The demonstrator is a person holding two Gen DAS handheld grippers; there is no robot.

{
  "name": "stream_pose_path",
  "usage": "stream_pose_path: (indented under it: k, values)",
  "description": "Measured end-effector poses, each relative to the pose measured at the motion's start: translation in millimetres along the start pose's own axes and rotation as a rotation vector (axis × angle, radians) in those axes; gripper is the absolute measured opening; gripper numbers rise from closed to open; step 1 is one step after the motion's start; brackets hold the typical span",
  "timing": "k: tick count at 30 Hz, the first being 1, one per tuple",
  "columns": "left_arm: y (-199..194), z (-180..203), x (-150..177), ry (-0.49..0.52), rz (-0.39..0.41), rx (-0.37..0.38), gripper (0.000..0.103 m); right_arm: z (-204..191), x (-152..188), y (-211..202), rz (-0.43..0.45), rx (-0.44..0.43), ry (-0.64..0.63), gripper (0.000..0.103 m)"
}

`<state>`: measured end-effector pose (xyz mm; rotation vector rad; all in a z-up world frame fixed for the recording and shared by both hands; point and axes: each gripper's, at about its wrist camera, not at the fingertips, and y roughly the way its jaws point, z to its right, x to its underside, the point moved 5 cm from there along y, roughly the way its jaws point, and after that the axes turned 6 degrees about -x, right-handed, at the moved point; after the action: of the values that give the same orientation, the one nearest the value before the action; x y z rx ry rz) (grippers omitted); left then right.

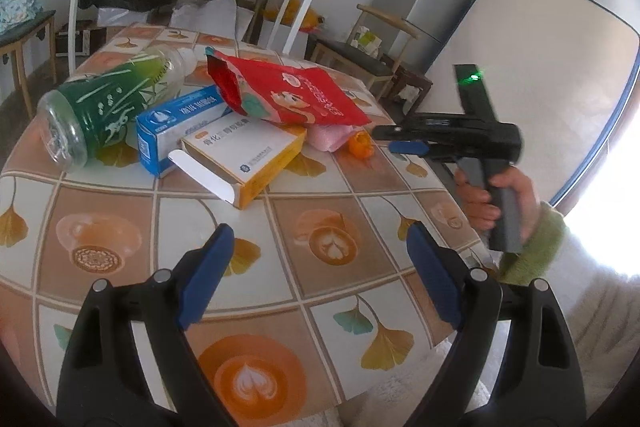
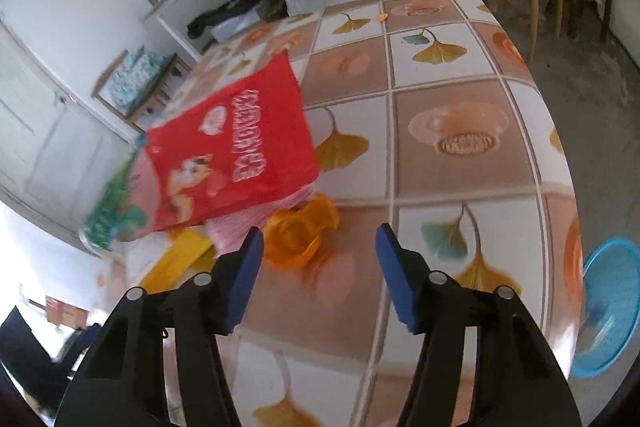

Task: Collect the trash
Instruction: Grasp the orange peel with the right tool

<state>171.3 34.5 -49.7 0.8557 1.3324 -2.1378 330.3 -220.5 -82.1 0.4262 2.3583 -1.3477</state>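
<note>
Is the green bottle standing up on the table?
No, the green bottle lies on its side on the table, beside the blue box.

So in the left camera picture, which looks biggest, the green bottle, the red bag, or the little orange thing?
Largest to smallest as they look there:
1. Green bottle and red bag: too alike to rank, and the bottle lies nearer the camera.
2. Little orange thing: clearly smallest, partly hidden by pink packaging.

Bright daylight blows out the left view's right edge, the right view is motion-blurred, and both bend at the rims.
</note>
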Motion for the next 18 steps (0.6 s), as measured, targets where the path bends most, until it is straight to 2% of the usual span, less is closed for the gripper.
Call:
stream_pose_path:
  k: [2,4,10,15,18]
  values:
    - [3.5,-1.3,-0.1,-0.001,-0.008,0.008,0.084,0.7,-1.6,11.7,-0.024,0.031,-0.044,0.049]
    - [5.8,-1.7,-1.1,-0.004,-0.014,0.019,0.084,-2.6,-2.3,15.5,-0.024,0.040,-0.082,0.047]
    - [10.0,-2.0,-4.3,-0.017,-0.020,0.039,0.084,-18.8,2.3,22.5,-0.053,0.042,-0.184,0.029]
    - [11.8,-4.5,-4.0,-0.023,-0.025,0.021,0.084,-26.3,7.0,22.2,-0.050,0.057,-0.205,0.008]
    - [11.4,-8.6,-2.6,-0.036,-0.027,0.002,0.084,-27.2,11.1,21.2,-0.052,0.058,-0.191,0.006]
